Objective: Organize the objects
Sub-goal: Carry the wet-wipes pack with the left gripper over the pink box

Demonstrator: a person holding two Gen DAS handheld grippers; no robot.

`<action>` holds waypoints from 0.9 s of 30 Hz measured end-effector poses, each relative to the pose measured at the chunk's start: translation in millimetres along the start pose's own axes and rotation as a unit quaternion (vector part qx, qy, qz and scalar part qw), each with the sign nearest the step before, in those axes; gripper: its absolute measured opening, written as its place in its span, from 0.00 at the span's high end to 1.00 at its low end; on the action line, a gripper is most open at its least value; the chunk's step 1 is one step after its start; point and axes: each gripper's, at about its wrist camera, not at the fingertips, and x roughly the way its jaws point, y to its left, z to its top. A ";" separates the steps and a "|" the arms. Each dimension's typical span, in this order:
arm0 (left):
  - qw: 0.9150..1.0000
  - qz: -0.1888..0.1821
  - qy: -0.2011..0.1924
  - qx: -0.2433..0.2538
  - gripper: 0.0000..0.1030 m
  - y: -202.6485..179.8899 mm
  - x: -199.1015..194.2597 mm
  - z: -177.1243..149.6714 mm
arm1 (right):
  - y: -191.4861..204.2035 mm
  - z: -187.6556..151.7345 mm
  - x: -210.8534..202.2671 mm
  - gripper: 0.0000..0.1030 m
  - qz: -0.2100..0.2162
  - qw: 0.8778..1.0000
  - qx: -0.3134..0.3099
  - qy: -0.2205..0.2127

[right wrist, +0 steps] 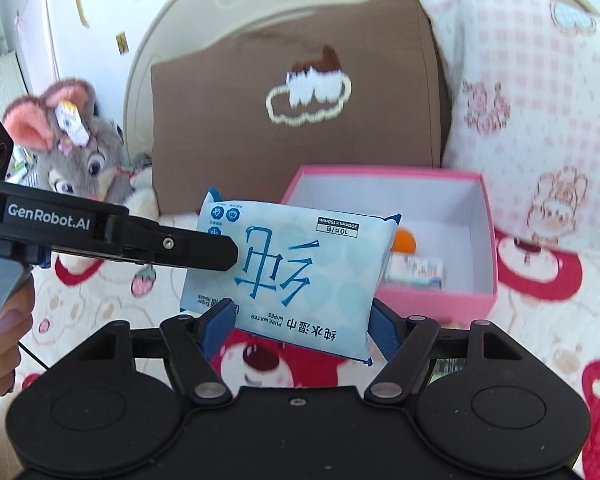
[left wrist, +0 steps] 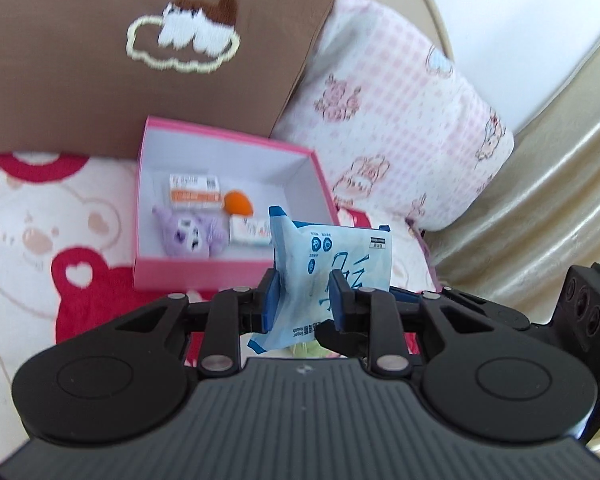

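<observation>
Beneath us lies a bear-print blanket (right wrist: 540, 320) with pillows behind. Our left gripper (left wrist: 305, 296) pinches the wipes pack (right wrist: 296, 268), marked "PURE WATER WIPES", near the pink box (right wrist: 432, 300); our right gripper (right wrist: 300, 328) brackets it, jaws wide.

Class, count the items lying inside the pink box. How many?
4 in the pink box: orange-white carton at back, orange piece beside it, purple plush in front, small carton beside it. The wipes pack may hide more.

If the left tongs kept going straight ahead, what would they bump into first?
The left tongs are already shut on the wipes pack. Straight ahead, pack and tongs would probably meet the pink box first, though depth is hard to judge.
</observation>
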 end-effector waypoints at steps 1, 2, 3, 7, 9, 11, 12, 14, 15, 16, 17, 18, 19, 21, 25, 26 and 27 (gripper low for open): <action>1.000 -0.002 -0.005 -0.003 0.76 1.0 1.3 4.0 | -0.6 3.2 0.9 0.26 -0.002 1.000 -0.002 -0.010; 1.000 -0.003 -0.010 -0.009 0.76 3.0 3.2 7.6 | -2.0 6.5 2.4 0.27 -0.004 1.000 -0.002 -0.020; 1.000 -0.001 -0.015 -0.013 0.76 5.1 5.9 11.4 | -3.5 10.1 4.6 0.28 -0.004 1.000 0.000 -0.027; 0.999 0.024 -0.027 -0.018 0.76 7.3 21.6 30.8 | -11.0 25.8 23.2 0.33 -0.008 0.999 0.002 -0.035; 0.999 0.034 -0.034 -0.022 0.76 9.2 30.5 40.0 | -13.9 33.2 33.9 0.36 -0.015 0.999 -0.006 -0.032; 0.998 0.044 -0.037 -0.025 0.76 12.0 39.9 46.8 | -19.7 40.1 43.6 0.38 -0.017 0.999 -0.005 -0.034; 0.998 0.050 -0.039 -0.026 0.76 13.8 44.9 48.9 | -22.8 42.7 48.1 0.40 -0.016 0.999 -0.005 -0.034; 0.997 0.060 -0.043 -0.024 0.76 17.2 55.8 50.4 | -29.8 45.1 55.6 0.43 -0.015 0.999 -0.001 -0.042; 0.997 0.065 -0.039 -0.023 0.76 18.7 62.4 50.2 | -33.2 44.4 59.6 0.43 -0.015 0.999 0.001 -0.043; 0.997 0.067 -0.038 -0.020 0.76 20.3 69.2 50.1 | -36.3 42.6 63.7 0.44 -0.017 0.999 0.001 -0.046; 0.997 0.065 -0.039 -0.022 0.76 22.6 75.9 49.3 | -40.0 39.8 67.5 0.45 -0.021 0.999 0.003 -0.050; 0.997 0.064 -0.037 -0.023 0.76 24.6 83.3 48.4 | -44.4 37.3 72.0 0.45 -0.024 0.998 0.007 -0.051; 0.997 0.065 -0.033 -0.019 0.76 25.9 90.9 47.1 | -48.8 35.4 77.4 0.45 -0.027 0.998 0.011 -0.046; 0.997 0.065 -0.028 -0.014 0.76 28.6 105.0 43.5 | -57.8 32.8 88.4 0.46 -0.031 0.999 0.013 -0.035; 0.998 0.054 -0.019 -0.013 0.76 36.0 133.3 36.5 | -76.5 28.1 101.8 0.47 -0.041 0.999 0.021 -0.025; 0.998 0.053 -0.018 -0.013 0.76 37.9 140.6 35.5 | -80.6 27.0 105.5 0.48 -0.044 0.999 0.023 -0.021; 0.998 0.051 -0.019 -0.015 0.76 39.7 147.9 34.8 | -84.2 25.7 109.4 0.49 -0.048 0.998 0.022 -0.018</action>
